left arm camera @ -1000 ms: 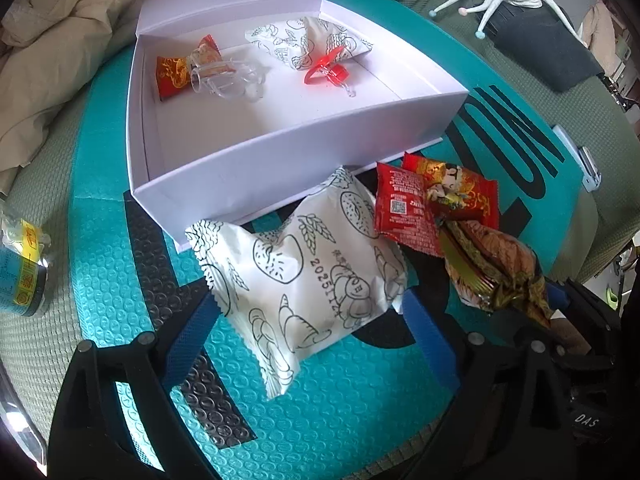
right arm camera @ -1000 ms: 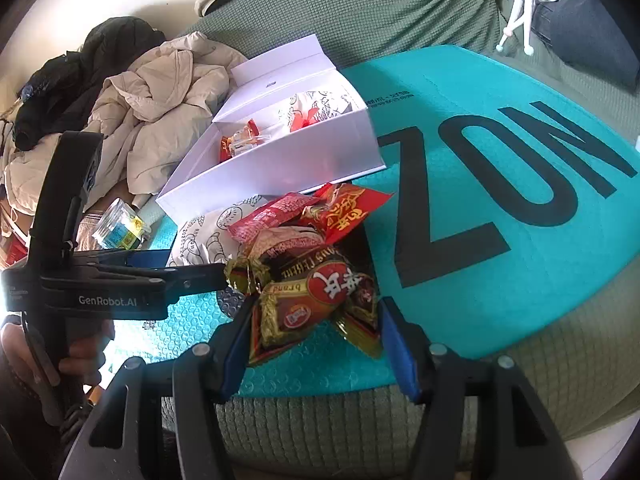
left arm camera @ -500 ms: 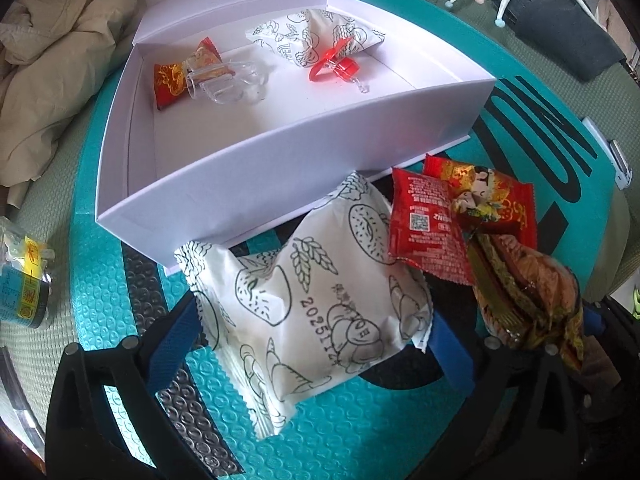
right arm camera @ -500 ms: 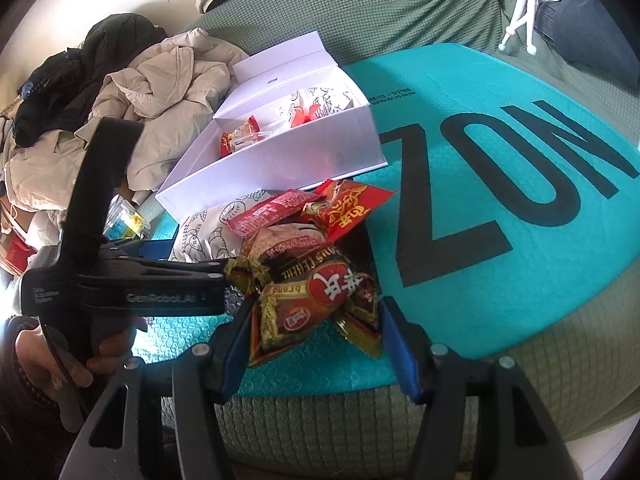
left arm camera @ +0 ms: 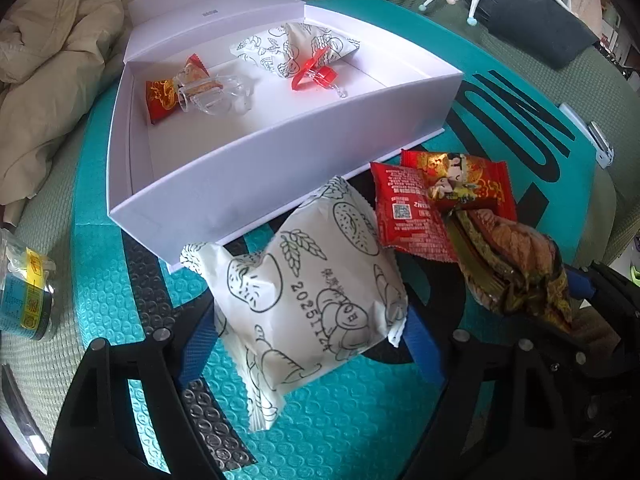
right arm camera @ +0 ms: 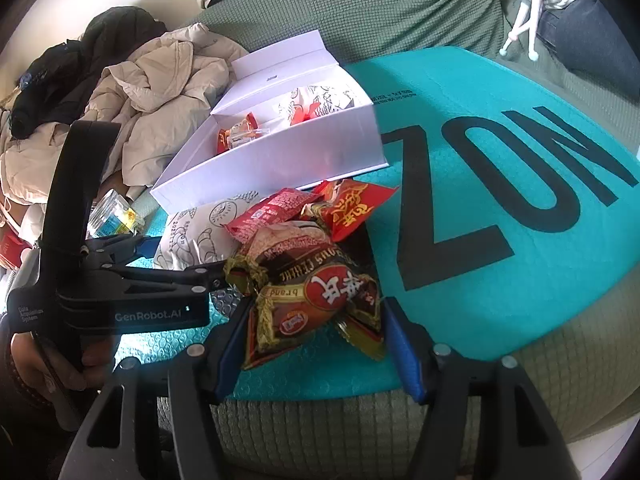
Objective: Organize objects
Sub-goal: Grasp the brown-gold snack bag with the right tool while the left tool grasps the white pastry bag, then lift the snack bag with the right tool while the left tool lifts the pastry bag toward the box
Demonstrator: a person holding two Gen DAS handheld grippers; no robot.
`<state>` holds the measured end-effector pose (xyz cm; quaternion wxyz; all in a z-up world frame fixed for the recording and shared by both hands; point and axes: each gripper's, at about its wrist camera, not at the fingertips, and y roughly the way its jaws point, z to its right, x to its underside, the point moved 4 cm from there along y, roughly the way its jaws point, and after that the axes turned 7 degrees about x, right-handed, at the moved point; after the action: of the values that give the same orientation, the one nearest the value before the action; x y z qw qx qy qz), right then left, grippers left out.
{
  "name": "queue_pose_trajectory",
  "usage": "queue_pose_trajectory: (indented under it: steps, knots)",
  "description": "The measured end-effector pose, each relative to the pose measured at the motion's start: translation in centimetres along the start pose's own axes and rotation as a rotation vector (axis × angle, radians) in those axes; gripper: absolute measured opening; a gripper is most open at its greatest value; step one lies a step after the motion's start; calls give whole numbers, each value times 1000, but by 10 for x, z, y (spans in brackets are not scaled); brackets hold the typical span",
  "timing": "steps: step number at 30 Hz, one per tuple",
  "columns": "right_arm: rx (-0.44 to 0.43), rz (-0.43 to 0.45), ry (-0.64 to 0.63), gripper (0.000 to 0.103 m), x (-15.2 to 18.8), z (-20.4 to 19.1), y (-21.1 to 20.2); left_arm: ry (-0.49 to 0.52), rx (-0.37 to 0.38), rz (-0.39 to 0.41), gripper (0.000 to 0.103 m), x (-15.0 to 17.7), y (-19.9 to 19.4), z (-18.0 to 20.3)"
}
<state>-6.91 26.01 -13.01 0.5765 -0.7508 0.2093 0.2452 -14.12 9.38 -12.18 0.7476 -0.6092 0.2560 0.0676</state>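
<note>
The right tool [right arm camera: 314, 344] had its blue pads on either side of a brown and gold snack packet [right arm camera: 316, 294], which lay on a teal mat [right arm camera: 500, 240] printed with large black letters. Whether the pads pressed on the packet could not be told. Behind it lay two red sachets [right arm camera: 352, 208], touching the packet, and a white pouch with line drawings [right arm camera: 200, 236]. The left tool [right arm camera: 184, 260], held by a hand [right arm camera: 36, 364], reached in from the left around that pouch. Further back stood an open white box [right arm camera: 280, 156] holding small red items and another printed pouch. Beige and black jackets [right arm camera: 152, 92] were piled beside the box on a green sofa [right arm camera: 360, 0].
</note>
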Motion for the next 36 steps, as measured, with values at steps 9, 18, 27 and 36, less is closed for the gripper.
queue_pose_trajectory:
  steps: [9,18,27,36]
  knots:
    - [7,7,-41,52,3,-10,-4,33,26,-36,77,22,-16,8]
    - [-40,11,-22,50,10,-21,-10,48,22,0,77,25,-35,11]
    - [-47,17,-21,50,11,-26,-21,80,5,54,78,18,-52,12]
    - [-52,50,-69,50,-4,-37,-39,92,-9,117,78,6,-78,12]
